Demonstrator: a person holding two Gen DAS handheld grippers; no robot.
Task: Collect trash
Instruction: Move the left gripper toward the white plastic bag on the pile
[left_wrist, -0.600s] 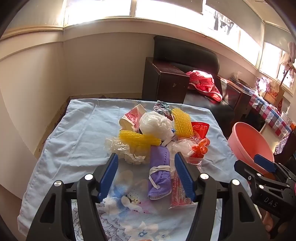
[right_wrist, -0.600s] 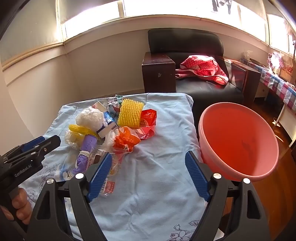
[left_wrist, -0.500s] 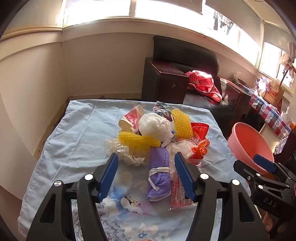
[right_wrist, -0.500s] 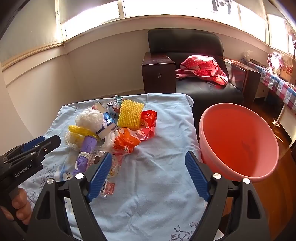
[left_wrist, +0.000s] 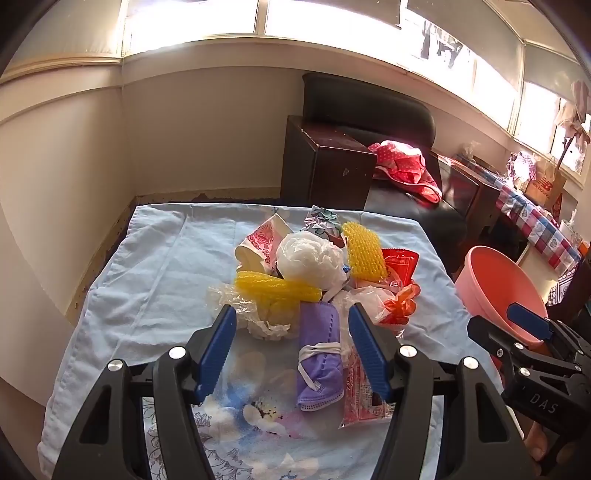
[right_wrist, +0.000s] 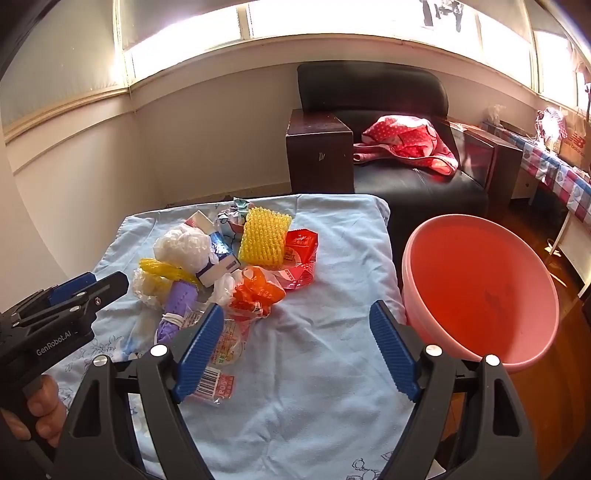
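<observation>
A pile of trash lies on the light blue cloth (left_wrist: 155, 266): a purple face mask (left_wrist: 319, 354), yellow foam nets (left_wrist: 364, 251), a white plastic wad (left_wrist: 310, 256), a paper cup (left_wrist: 258, 243), orange and red wrappers (right_wrist: 258, 291). My left gripper (left_wrist: 291, 350) is open just above the near end of the pile, the mask between its fingers. My right gripper (right_wrist: 299, 350) is open over bare cloth, right of the pile. A pink basin (right_wrist: 480, 291) stands beside the table on the right.
A dark armchair (right_wrist: 373, 92) with a red dotted cloth (right_wrist: 402, 140) and a dark wooden box (right_wrist: 319, 147) stand behind the table. A checked-cloth table (left_wrist: 535, 221) is at far right. A beige wall is to the left.
Both grippers have drawn back and lifted slightly, so the pile sits a little further off in each view. Nothing was taken hold of.
</observation>
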